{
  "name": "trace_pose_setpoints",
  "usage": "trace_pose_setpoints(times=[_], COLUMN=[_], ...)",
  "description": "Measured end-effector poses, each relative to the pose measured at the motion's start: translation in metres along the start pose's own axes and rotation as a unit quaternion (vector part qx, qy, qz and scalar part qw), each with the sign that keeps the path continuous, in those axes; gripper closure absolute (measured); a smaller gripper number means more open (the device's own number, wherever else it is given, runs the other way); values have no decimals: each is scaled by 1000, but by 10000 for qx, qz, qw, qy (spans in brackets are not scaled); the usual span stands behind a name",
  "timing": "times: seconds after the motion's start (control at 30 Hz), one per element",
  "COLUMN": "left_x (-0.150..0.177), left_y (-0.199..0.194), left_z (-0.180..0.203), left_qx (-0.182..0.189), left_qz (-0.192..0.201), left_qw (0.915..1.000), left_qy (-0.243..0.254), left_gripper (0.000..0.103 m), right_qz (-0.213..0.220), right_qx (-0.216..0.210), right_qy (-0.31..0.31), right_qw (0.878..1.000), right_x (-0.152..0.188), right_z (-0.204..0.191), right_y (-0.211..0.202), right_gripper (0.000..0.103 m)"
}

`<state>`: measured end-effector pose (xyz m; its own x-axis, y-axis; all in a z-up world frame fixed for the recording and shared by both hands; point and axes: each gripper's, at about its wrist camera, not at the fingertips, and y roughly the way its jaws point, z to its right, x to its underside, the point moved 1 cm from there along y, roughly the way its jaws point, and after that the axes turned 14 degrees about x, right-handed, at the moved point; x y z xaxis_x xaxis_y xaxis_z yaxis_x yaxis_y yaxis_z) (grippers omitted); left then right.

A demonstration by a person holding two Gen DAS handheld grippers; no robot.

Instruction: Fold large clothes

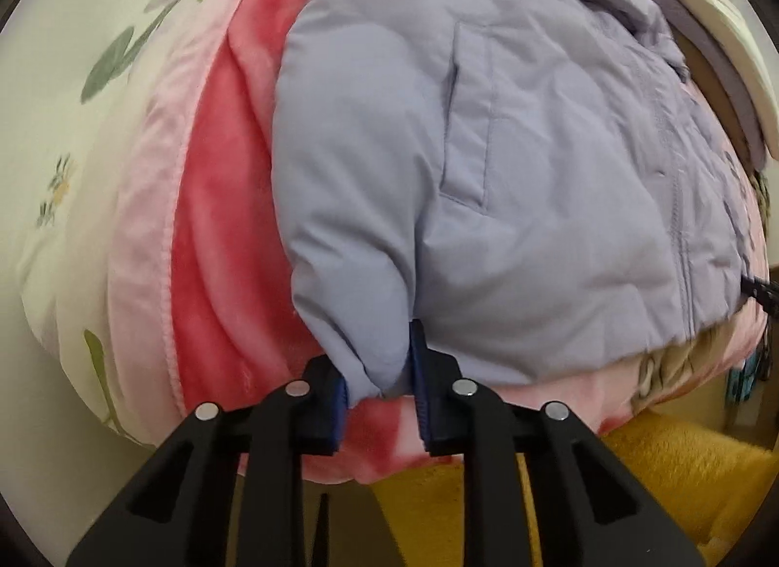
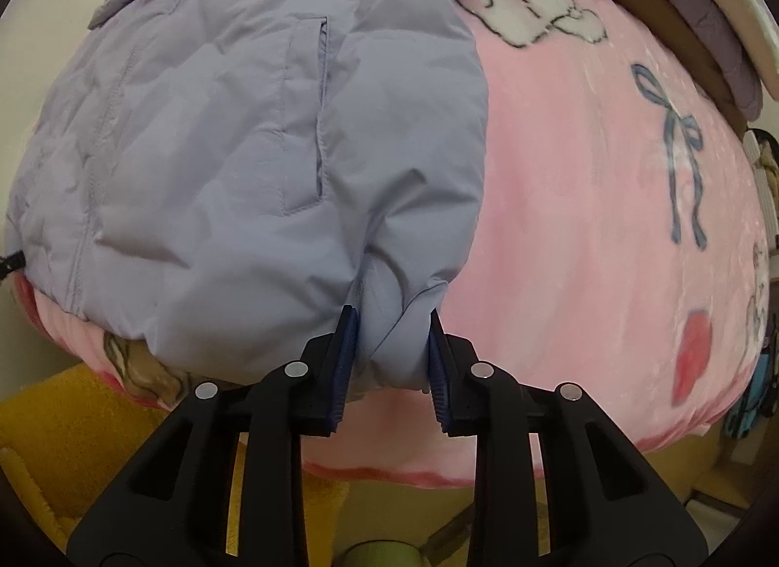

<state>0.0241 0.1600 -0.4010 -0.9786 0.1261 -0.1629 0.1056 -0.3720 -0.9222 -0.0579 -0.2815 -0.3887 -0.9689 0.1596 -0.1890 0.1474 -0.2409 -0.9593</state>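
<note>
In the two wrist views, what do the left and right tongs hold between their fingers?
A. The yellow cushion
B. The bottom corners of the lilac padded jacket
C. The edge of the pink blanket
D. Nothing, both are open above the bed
B: the left tongs and the right tongs each pinch a bunched bottom corner of the lilac jacket, which lies on the pink blanket.

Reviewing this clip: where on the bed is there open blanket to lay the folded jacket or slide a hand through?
Open: pink blanket right of the lavender jacket, up to the headboard. A narrower red strip lies between jacket and floral sheet. Crowded: the near hem, where left gripper and right gripper pinch the corners.
</note>
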Motion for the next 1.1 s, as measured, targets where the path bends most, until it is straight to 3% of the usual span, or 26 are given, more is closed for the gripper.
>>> trace_pose_setpoints(times=[0.03, 0.1, 0.17, 0.3, 0.33, 0.37, 0.47, 0.5, 0.57, 0.7, 0.77, 0.87, 0.97, 1.1], left_x=[-2, -6, -8, -18, -21, -21, -30, -30, -27, -27, -39, -64, -95, -141], left_y=[2, 6, 8, 16, 17, 22, 27, 26, 22, 1, -17, -43, -70, -120], left_z=[-6, -14, -26, -41, -40, -41, -22, -11, 12, 32, 34, 31, 41, 51], left_qx=[148, 359, 651, 1158, 1192, 1130, 721, 582, 245, 92, 176, 293, 448, 342], left_qz=[42, 77, 122, 78, 42, 6, -130, -173, -382, -396, -282, 3, 573, 1554], left_qw=[9997, 9982, 9952, 9882, 9871, 9881, 9957, 9973, 9990, 9992, 9991, 9982, 9958, 9872], left_qy=[-210, -474, -715, -1004, -1070, -1045, -568, -407, -17, 17, -260, -529, -555, -121], left_gripper=[74, 62, 50, 36, 35, 36, 69, 85, 92, 95, 95, 95, 96, 97], right_qz=[-69, -169, -150, -197, -202, -197, -243, -321, -337, -188, -280, -10, 452, 1390], right_qx=[-67, -169, -235, -400, -452, -484, -538, -596, -580, -419, -586, -1027, -1096, -1136], right_qy=[56, 207, 293, 453, 474, 477, 517, 575, 578, 139, 344, 792, 802, 831], right_qw=[9999, 9995, 9992, 9980, 9976, 9975, 9969, 9960, 9961, 9988, 9973, 9916, 9897, 9802], right_x=[2, 1, -1, -6, -7, -6, -6, -6, -9, -12, -19, -42, -72, -123], right_z=[2, 8, 10, 11, 10, 7, 7, 7, 11, 6, 6, 34, 41, 56], right_y=[3, 11, 18, 27, 28, 29, 25, 20, 10, -25, -42, -68, -96, -144], right_gripper=[58, 56, 46, 47, 54, 62, 80, 83, 89, 92, 93, 93, 93, 93])
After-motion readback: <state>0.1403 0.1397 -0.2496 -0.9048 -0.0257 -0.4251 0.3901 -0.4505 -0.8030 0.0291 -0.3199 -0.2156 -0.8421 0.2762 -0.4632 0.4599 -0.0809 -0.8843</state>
